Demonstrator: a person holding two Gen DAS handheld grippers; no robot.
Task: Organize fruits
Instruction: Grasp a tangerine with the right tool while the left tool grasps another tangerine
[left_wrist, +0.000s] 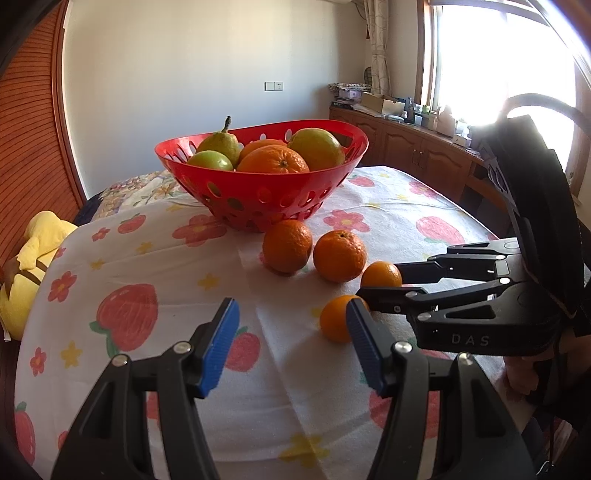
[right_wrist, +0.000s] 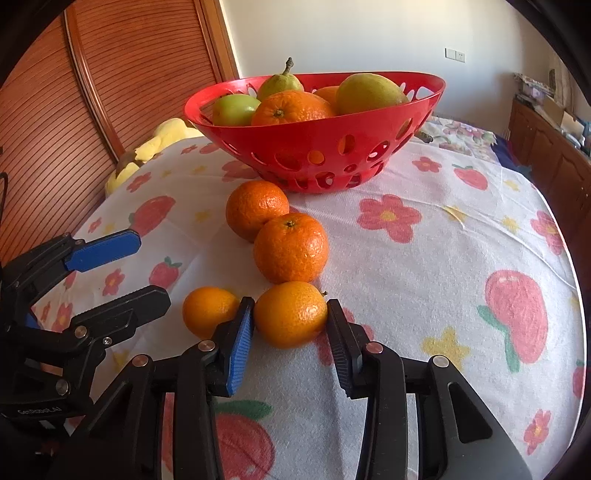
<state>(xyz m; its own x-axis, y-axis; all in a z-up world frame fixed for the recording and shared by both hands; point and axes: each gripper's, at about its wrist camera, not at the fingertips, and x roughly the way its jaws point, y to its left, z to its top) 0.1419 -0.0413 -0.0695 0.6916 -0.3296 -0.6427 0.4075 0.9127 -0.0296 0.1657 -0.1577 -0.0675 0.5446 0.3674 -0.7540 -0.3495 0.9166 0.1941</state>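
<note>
On a flowered tablecloth (right_wrist: 424, 258), the left gripper (left_wrist: 291, 347) hovers with jaws spread and empty, just beside a small orange (right_wrist: 210, 312). To its right, the right gripper (right_wrist: 290, 341) brackets another orange (right_wrist: 290, 314), jaws seemingly touching it, though a firm pinch is unclear. Squeezing off-center could roll it into neighboring oranges below the red basket (right_wrist: 314, 147).

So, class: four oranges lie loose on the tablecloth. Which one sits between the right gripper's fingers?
The small orange nearest the camera in the right wrist view: a finger flanks each side of it. The other small one lies just outside, left.
</note>
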